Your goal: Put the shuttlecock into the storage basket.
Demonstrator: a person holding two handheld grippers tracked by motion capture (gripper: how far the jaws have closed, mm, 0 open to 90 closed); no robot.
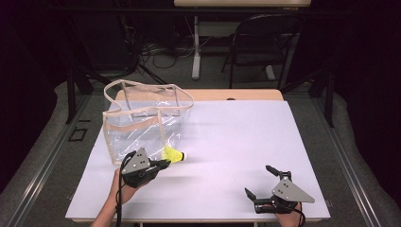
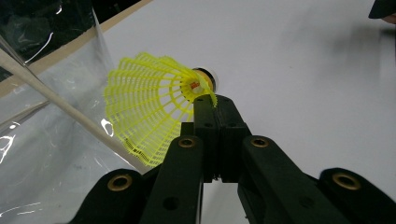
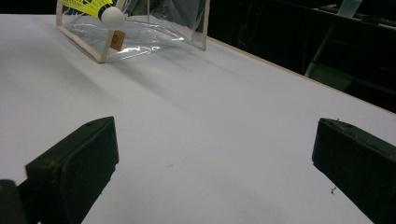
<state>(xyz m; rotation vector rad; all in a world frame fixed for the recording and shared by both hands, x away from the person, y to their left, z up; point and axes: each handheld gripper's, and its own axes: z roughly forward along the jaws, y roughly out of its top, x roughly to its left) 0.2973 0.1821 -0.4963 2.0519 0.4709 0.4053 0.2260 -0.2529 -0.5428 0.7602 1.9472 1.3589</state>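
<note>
A yellow shuttlecock (image 1: 174,155) with a white cork tip is pinched by its skirt in my left gripper (image 1: 163,163), just in front of the clear bag (image 1: 142,120). In the left gripper view the jaws are shut together on the skirt's edge of the shuttlecock (image 2: 149,112), and the cork points away. The clear bag has beige trim, stands open at the table's left back, and looks empty. My right gripper (image 1: 261,182) rests near the front right edge, jaws wide apart with nothing between them; its view shows the shuttlecock (image 3: 100,8) and bag (image 3: 140,32) far off.
The white table top (image 1: 236,137) has free room across the middle and right. Beyond the far edge are a dark folding chair (image 1: 262,42), a table leg and cables on the floor.
</note>
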